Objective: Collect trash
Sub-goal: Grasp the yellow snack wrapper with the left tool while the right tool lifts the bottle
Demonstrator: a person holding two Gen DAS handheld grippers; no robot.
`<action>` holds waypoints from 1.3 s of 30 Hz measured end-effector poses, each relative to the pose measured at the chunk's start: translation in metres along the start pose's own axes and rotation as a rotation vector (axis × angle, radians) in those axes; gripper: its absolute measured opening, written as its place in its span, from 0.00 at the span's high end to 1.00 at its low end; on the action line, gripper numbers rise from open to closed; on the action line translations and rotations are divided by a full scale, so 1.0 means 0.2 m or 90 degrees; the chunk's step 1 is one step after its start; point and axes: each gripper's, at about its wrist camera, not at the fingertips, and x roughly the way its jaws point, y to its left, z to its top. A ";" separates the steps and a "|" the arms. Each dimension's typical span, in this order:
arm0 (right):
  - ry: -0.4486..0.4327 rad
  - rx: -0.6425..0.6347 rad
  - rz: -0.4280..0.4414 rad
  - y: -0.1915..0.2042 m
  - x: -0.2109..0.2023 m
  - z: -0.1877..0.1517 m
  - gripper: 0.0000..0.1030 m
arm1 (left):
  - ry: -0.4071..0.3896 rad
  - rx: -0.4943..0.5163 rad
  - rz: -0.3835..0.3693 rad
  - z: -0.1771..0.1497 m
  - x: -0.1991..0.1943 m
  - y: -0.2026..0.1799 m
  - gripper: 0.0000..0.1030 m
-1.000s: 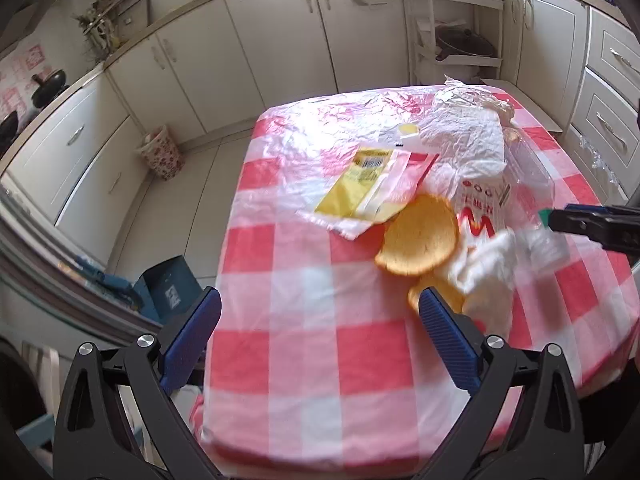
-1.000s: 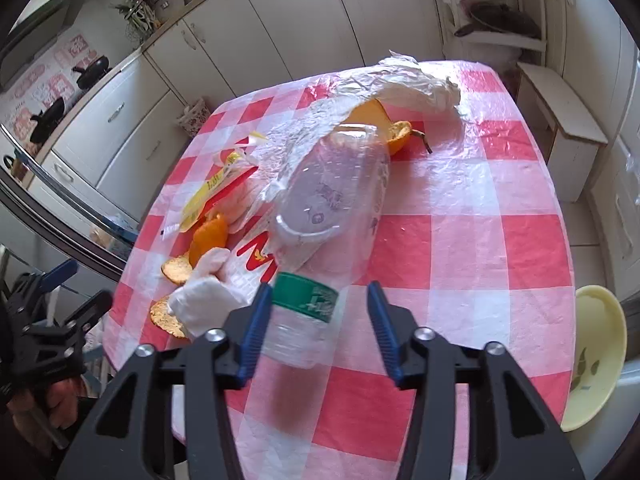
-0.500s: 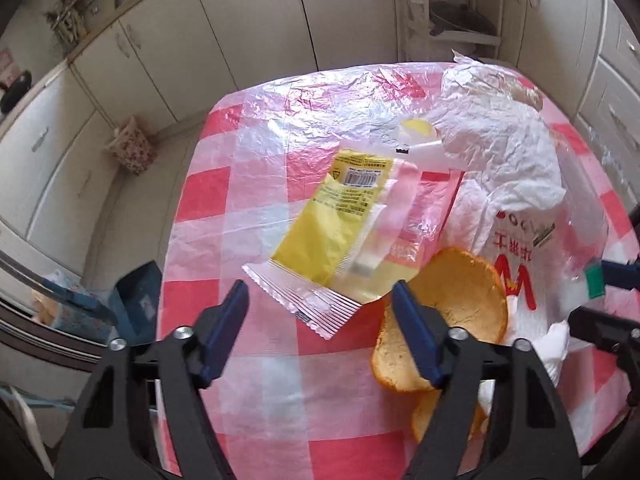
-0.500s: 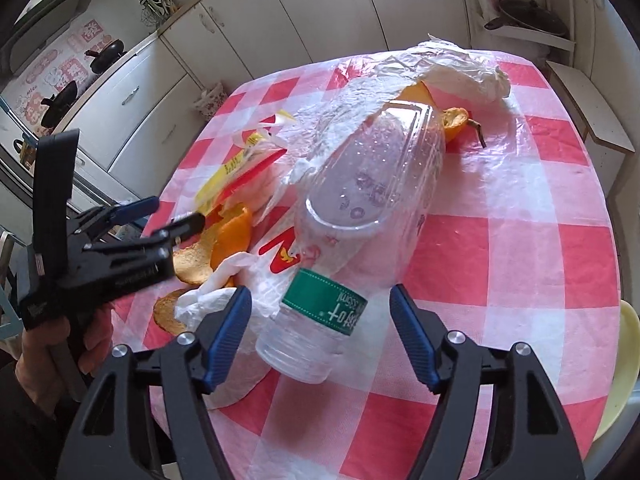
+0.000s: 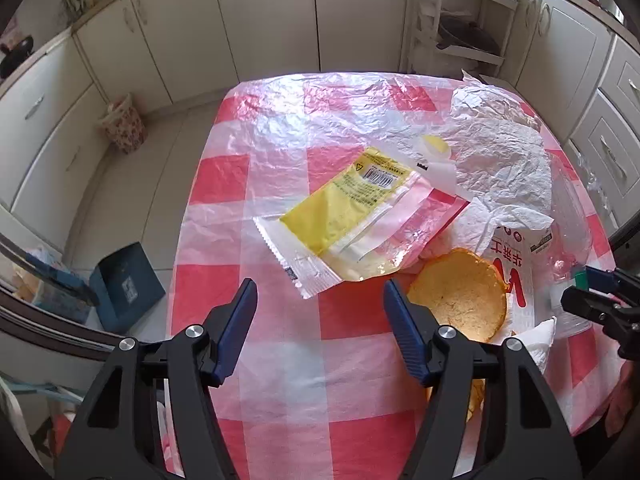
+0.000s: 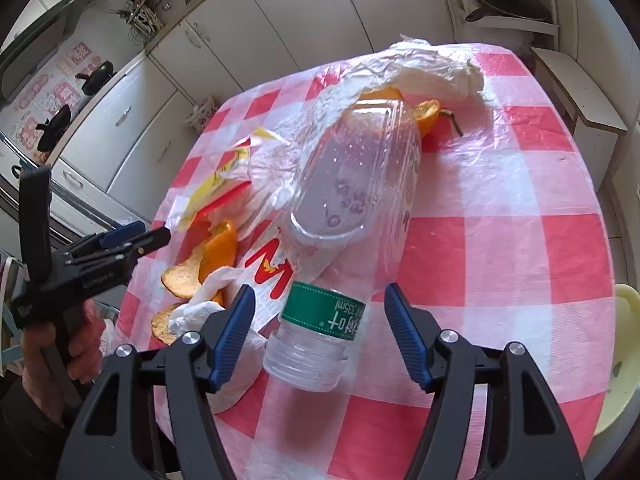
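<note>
**Left gripper closes in on the yellow wrapper while the right brackets the bottle**

Left wrist view: the left gripper now hangs low over the checked counter, closer to the litter than a second ago, when it stood back near the counter's edge. Its jaws are opening, with nothing between them; the yellow wrapper lies just ahead of the fingertips, a corner nearly between them. That likely makes the wrapper the next pick. A barcode and fine print show on it, too small to read. Beside it lie orange peel and a white bag printed with red characters and a large W.

Right wrist view: the right gripper has barely shifted; its jaws stand apart on either side of the clear plastic bottle, pads not touching it. The bottle lies on the counter, neck towards the camera, its green band reading "335ml". The red W shows again under the bottle
</note>
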 end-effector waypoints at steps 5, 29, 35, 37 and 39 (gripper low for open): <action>0.012 0.002 0.002 0.00 0.03 0.00 0.37 | 0.088 -0.220 -0.206 -0.04 0.12 0.27 0.37; 0.016 -0.020 0.012 -0.01 0.01 0.02 0.60 | 0.006 -0.397 -0.255 0.16 0.17 0.22 0.97; 0.004 -0.030 -0.026 -0.03 0.00 0.01 0.53 | -0.082 -0.354 -0.283 0.16 -0.08 0.26 0.98; 0.006 -0.023 -0.035 -0.03 0.04 0.01 0.52 | -0.089 -0.345 -0.293 0.15 -0.12 0.26 0.98; 0.002 -0.043 -0.053 0.01 0.05 0.01 0.49 | -0.092 -0.336 -0.295 0.14 -0.15 0.27 0.98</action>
